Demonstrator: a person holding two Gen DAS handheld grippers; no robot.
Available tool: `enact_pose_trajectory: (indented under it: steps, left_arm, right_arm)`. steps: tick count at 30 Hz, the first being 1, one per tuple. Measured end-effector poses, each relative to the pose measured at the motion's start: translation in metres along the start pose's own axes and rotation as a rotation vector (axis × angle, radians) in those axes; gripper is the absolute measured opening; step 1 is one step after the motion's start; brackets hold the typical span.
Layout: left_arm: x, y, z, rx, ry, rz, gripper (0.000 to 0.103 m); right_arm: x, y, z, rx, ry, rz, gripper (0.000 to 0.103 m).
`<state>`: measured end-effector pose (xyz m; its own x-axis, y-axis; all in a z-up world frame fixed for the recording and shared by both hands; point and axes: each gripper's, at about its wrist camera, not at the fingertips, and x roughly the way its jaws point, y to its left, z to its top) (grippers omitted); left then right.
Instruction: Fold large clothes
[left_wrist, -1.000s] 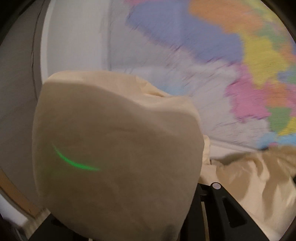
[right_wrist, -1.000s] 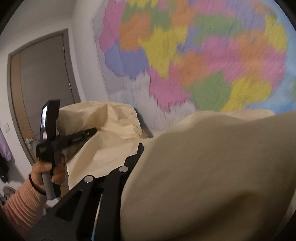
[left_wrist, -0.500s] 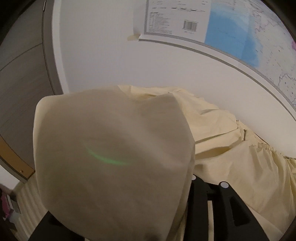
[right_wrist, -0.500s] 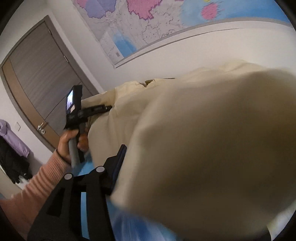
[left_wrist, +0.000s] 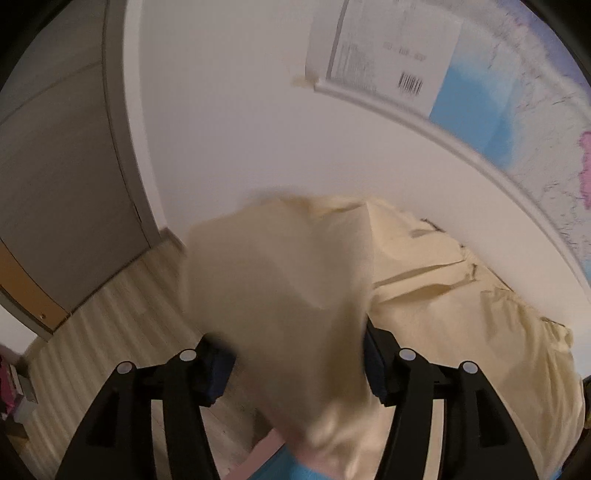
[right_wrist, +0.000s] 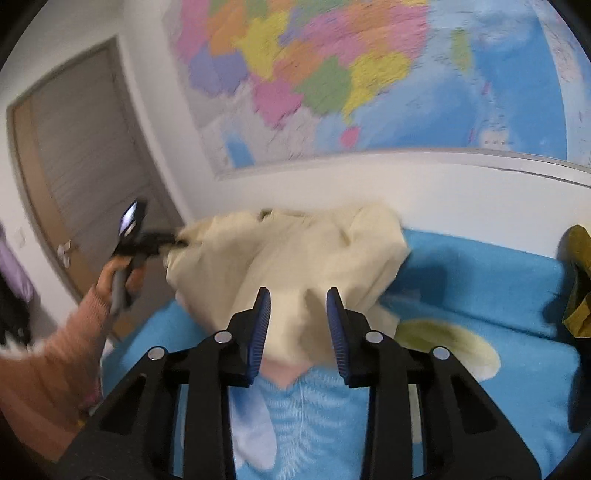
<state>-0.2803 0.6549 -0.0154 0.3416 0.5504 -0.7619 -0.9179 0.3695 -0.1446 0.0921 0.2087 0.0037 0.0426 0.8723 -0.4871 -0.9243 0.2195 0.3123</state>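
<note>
The cream garment (right_wrist: 295, 258) is lying in a loose heap on a bright blue blanket (right_wrist: 480, 273), bunched up against the white wall (left_wrist: 229, 122) under a big coloured map (right_wrist: 332, 74).

The left tool (left_wrist: 299, 363) has its jaws spreading apart, and a blurry fold of the cream fabric hangs between the blue pads; it brushes the right-side pad, with a gap at the left one, so it doesn't look clamped. From the right wrist view the person's left hand (right_wrist: 122, 273), in a pink sleeve (right_wrist: 55, 362), holds that tool right at the garment's left edge.

The right tool (right_wrist: 298, 328) has its jaws closing, at a narrowish gap. The fabric sits beyond and behind the pads, not squeezed by them.

A grey door (left_wrist: 55, 206) stands off to the left, and something olive-yellow (right_wrist: 580, 280) sits at the blanket's far right edge.
</note>
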Motion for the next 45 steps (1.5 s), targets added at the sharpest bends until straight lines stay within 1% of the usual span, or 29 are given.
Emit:
enact_pose_trajectory:
  steps: [2,3,4,5,6,8,9,10,11,13,15,17,20,22,24,26,27,29,30,31,32,33,35,38,40,45]
  left_arm:
    - [-0.017,-0.001,-0.006,0.024,-0.045,0.028,0.059]
    - [-0.022,-0.005,-0.008,0.047,-0.071,0.052,0.061]
    - [-0.030,-0.013,-0.011,0.083,-0.117,0.093,0.065]
    - [-0.035,-0.021,-0.014,0.115,-0.148,0.109,0.069]
    - [-0.037,-0.028,-0.019,0.155,-0.151,0.088,0.073]
    - [-0.031,-0.056,-0.026,0.199,-0.122,0.060,0.073]
    - [-0.024,-0.064,-0.031,0.232,-0.104,0.054,0.073]
    - [-0.020,-0.062,-0.038,0.250,-0.093,0.054,0.073]
    - [-0.009,-0.068,-0.042,0.270,-0.064,0.053,0.073]
    - [0.006,-0.070,-0.041,0.254,-0.010,0.032,0.073]
    - [0.015,-0.064,-0.043,0.216,0.003,0.017,0.073]
    - [0.018,-0.061,-0.039,0.193,0.009,0.007,0.074]
    - [0.010,-0.064,-0.039,0.201,-0.015,0.032,0.074]
    - [-0.009,-0.070,-0.048,0.220,-0.054,0.002,0.075]
    - [-0.029,-0.080,-0.057,0.245,-0.101,-0.048,0.081]
    - [-0.042,-0.088,-0.067,0.274,-0.122,-0.097,0.081]
    - [-0.049,-0.087,-0.075,0.291,-0.123,-0.116,0.082]
    - [-0.051,-0.102,-0.086,0.319,-0.118,-0.150,0.082]
    - [-0.051,-0.109,-0.092,0.334,-0.111,-0.168,0.082]
    - [-0.044,-0.122,-0.093,0.346,-0.104,-0.178,0.082]
    - [-0.045,-0.127,-0.100,0.366,-0.100,-0.174,0.083]
    - [-0.047,-0.130,-0.108,0.381,-0.112,-0.150,0.083]
    - [-0.044,-0.139,-0.116,0.396,-0.117,-0.145,0.085]
    - [-0.045,-0.141,-0.120,0.396,-0.121,-0.133,0.085]
    - [-0.046,-0.143,-0.120,0.394,-0.126,-0.129,0.085]
    - [-0.055,-0.146,-0.122,0.396,-0.145,-0.138,0.086]
  right_arm:
    - [0.022,-0.003,0.002,0.006,0.027,-0.048,0.031]
    - [0.037,-0.008,0.001,0.031,0.069,-0.028,0.031]
    - [0.051,-0.013,-0.001,0.055,0.102,-0.036,0.031]
    - [0.065,-0.015,-0.005,0.067,0.142,-0.038,0.031]
    - [0.076,-0.014,-0.009,0.072,0.182,-0.035,0.030]
    - [0.092,-0.013,-0.018,0.081,0.227,-0.042,0.029]
    - [0.097,-0.009,-0.023,0.056,0.253,-0.036,0.027]
    - [0.100,-0.007,-0.026,0.040,0.271,-0.036,0.026]
    - [0.099,-0.006,-0.026,0.039,0.279,-0.039,0.026]
    - [0.091,-0.006,-0.022,0.039,0.273,-0.042,0.027]
    - [0.082,-0.003,-0.018,0.031,0.252,-0.053,0.027]
    - [0.071,0.005,-0.012,-0.004,0.207,-0.066,0.029]
    - [0.062,0.021,-0.005,-0.067,0.144,-0.065,0.037]
    - [0.071,0.033,-0.001,-0.107,0.127,-0.074,0.039]
    - [0.084,0.038,0.002,-0.125,0.139,-0.057,0.038]
    - [0.100,0.039,0.002,-0.123,0.156,-0.051,0.039]
    - [0.107,0.038,0.001,-0.117,0.166,-0.055,0.039]
    - [0.119,0.034,-0.002,-0.105,0.189,-0.062,0.039]
    - [0.125,0.029,-0.003,-0.085,0.205,-0.064,0.036]
    - [0.127,0.026,-0.006,-0.066,0.212,-0.062,0.036]
    - [0.129,0.022,-0.007,-0.049,0.219,-0.053,0.036]
    - [0.131,0.017,-0.007,-0.032,0.226,-0.045,0.036]
    - [0.130,0.015,-0.008,-0.019,0.228,-0.040,0.036]
    - [0.126,0.020,-0.008,-0.028,0.224,-0.048,0.038]
    - [0.119,0.023,-0.008,-0.036,0.209,-0.037,0.041]
    - [0.100,0.029,-0.014,-0.045,0.167,-0.014,0.042]
